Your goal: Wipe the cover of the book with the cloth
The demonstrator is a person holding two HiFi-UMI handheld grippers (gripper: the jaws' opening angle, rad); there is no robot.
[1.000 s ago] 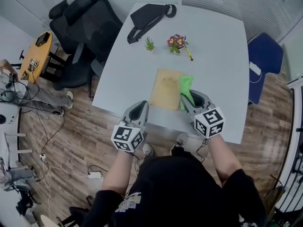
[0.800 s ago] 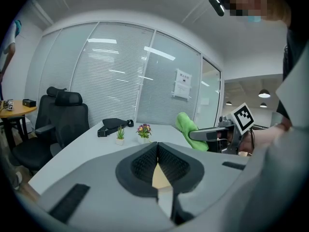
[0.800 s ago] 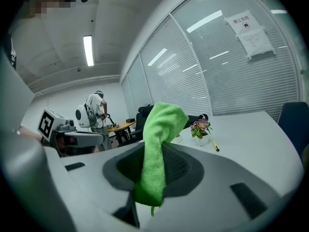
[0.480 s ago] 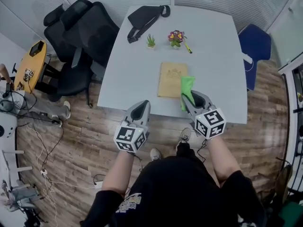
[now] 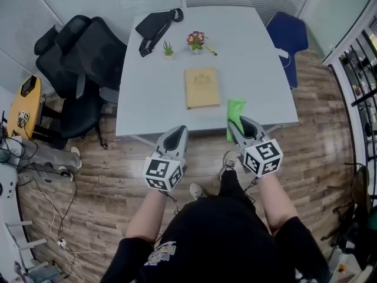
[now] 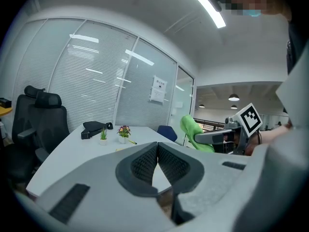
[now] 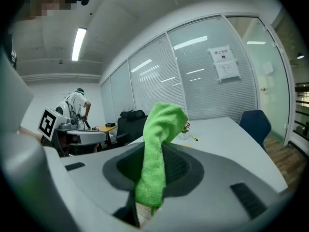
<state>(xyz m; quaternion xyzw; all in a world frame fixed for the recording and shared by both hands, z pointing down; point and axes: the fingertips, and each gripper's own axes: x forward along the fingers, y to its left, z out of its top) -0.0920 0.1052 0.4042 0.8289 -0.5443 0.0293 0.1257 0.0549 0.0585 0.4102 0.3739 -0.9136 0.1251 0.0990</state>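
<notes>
White rectangular table (image 5: 147,99) in a glass-walled office, seen from above by a camera on the head of a person standing at its near edge, with wooden flooring (image 5: 106,170) below. Near the middle of the table a closed book (image 5: 202,87) with a plain tan cover lies flat, its long sides running away from the person. Farther back are a black bag (image 5: 154,25), a tiny green plant (image 5: 168,49), a small pot of flowers (image 5: 195,39) and a pen (image 5: 210,50). Black office chairs (image 5: 88,52) stand at the table's left, and a blue chair (image 5: 287,33) at its far right corner. The left gripper (image 5: 178,131) is held over the floor just short of the table edge, its ribbed fingers pressed together with nothing between them. The right gripper (image 5: 242,128) is clamped on a bright green cloth (image 5: 235,115), which stands up above the fingers and hangs a little below them. The cloth hovers over the near edge of the table, to the right of the book and apart from it, touching nothing else. No wiping is happening now, and the cover gives no clue whether it has been wiped. If not, the whole job likely remains: bring the cloth onto the cover and rub across it.
</notes>
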